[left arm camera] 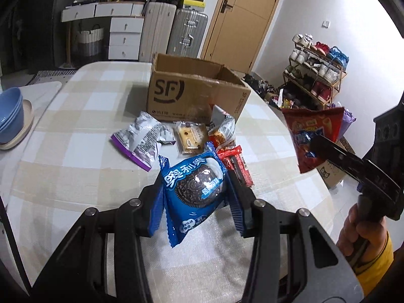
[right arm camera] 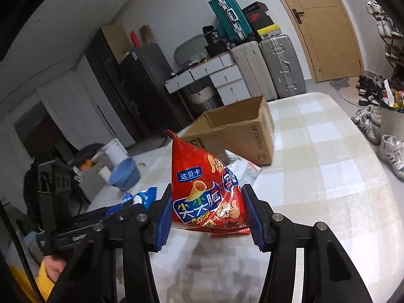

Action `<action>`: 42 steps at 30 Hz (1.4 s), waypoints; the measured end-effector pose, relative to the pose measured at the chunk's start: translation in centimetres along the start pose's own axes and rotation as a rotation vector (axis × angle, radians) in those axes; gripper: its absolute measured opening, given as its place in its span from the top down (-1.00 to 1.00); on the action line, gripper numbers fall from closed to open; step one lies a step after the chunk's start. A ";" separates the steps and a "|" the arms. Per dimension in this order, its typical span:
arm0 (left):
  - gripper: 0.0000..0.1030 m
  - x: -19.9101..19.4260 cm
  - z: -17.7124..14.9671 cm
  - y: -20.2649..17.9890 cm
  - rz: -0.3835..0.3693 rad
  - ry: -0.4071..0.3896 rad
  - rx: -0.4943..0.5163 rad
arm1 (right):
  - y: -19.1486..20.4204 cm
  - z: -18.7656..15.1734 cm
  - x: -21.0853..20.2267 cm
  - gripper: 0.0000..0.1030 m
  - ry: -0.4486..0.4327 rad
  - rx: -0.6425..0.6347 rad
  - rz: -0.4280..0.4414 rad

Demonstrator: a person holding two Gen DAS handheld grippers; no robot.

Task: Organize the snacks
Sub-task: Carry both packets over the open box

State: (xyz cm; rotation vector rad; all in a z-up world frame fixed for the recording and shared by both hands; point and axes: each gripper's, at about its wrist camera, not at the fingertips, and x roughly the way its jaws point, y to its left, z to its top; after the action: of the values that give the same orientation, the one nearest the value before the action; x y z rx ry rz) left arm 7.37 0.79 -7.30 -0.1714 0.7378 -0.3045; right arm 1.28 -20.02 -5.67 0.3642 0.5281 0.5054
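In the left wrist view my left gripper (left arm camera: 195, 189) is shut on a blue Oreo packet (left arm camera: 193, 189), held above the checked tablecloth. In the right wrist view my right gripper (right arm camera: 208, 209) is shut on a red chips bag (right arm camera: 202, 186) lifted off the table; the same red chips bag (left arm camera: 313, 136) and right gripper (left arm camera: 311, 149) appear at the right of the left view. An open brown cardboard box (left arm camera: 197, 93) marked SF stands behind a pile of snacks: a silver-purple bag (left arm camera: 141, 141), a cake packet (left arm camera: 189, 136), a red wrapper (left arm camera: 237, 166).
Blue bowls (left arm camera: 10, 113) stacked on a plate sit at the table's left edge. Suitcases (left arm camera: 186, 32), white drawers and a wooden door (left arm camera: 240, 17) stand behind the table. A shoe rack (left arm camera: 315, 78) stands to the right. A hand in a yellow sleeve (left arm camera: 363, 242) grips the right gripper's handle.
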 end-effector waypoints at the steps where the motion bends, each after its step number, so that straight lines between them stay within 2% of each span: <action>1: 0.20 -0.3 0.1 0.0 0.001 -0.004 0.001 | 0.4 -0.1 -0.3 -0.01 -0.001 -0.008 0.005; 8: 0.20 -3.0 0.1 0.0 0.000 -0.035 0.000 | 1.3 -0.6 -0.9 -0.02 0.000 -0.011 0.018; 17: 0.20 -4.1 0.3 0.3 0.009 -0.042 0.000 | 0.0 -0.6 -0.3 -0.02 0.015 0.036 0.005; 25: 0.20 -3.8 1.4 0.5 0.007 -0.039 0.010 | -0.2 1.6 0.6 -0.02 0.001 0.001 0.009; 33: 0.19 -3.2 7.1 0.8 -0.019 -0.080 0.038 | -0.6 7.4 3.7 -0.02 -0.019 -0.037 0.053; 39: 0.19 -2.2 12.3 1.5 0.005 -0.135 0.072 | -0.8 13.0 7.1 -0.02 -0.018 -0.061 0.074; 42: 0.19 -1.0 14.9 2.5 0.002 -0.127 0.053 | -0.7 15.5 9.2 -0.02 0.000 -0.081 0.074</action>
State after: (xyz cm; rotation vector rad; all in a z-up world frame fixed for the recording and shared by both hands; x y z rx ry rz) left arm 17.37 4.18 3.57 -0.1388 0.6040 -0.3082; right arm 17.11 -18.67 2.98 0.3068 0.4935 0.5970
